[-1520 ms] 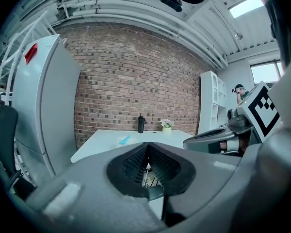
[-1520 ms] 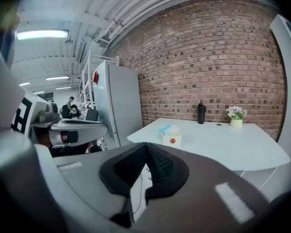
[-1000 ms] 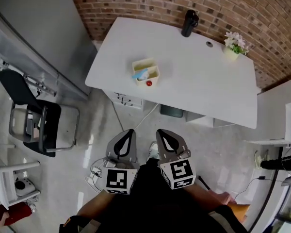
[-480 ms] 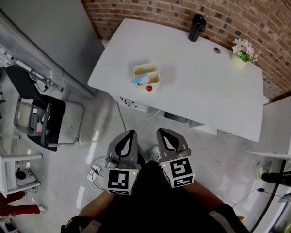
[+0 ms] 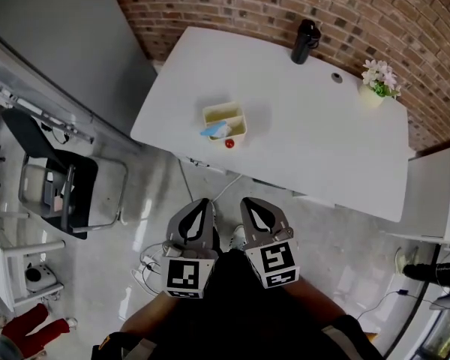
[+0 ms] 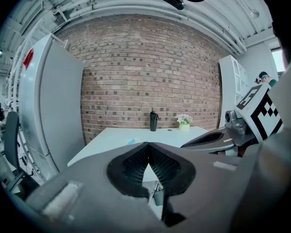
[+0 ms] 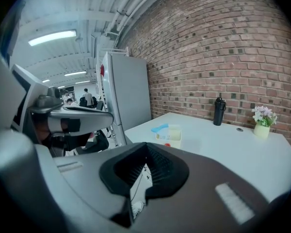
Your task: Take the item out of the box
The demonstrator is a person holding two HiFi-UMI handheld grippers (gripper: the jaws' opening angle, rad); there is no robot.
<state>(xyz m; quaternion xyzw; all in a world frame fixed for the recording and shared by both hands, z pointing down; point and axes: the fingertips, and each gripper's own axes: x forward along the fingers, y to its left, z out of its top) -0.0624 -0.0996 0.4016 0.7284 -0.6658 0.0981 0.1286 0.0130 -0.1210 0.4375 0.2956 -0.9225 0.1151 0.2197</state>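
Grippers: left gripper (image 5: pixel 201 204) and right gripper (image 5: pixel 249 202) both closed, holding nothing | Item: light-blue item (image 5: pixel 216 130) in cream two-compartment plastic box (image 5: pixel 226 112), well ahead of both, on white table (image 5: pixel 315 148) | Risk: jaws arriving closed would likely shove the light box instead of grasping.

Brick wall (image 5: pixel 247 6); white table (image 5: pixel 322 137); grey floor (image 5: pixel 146 193).
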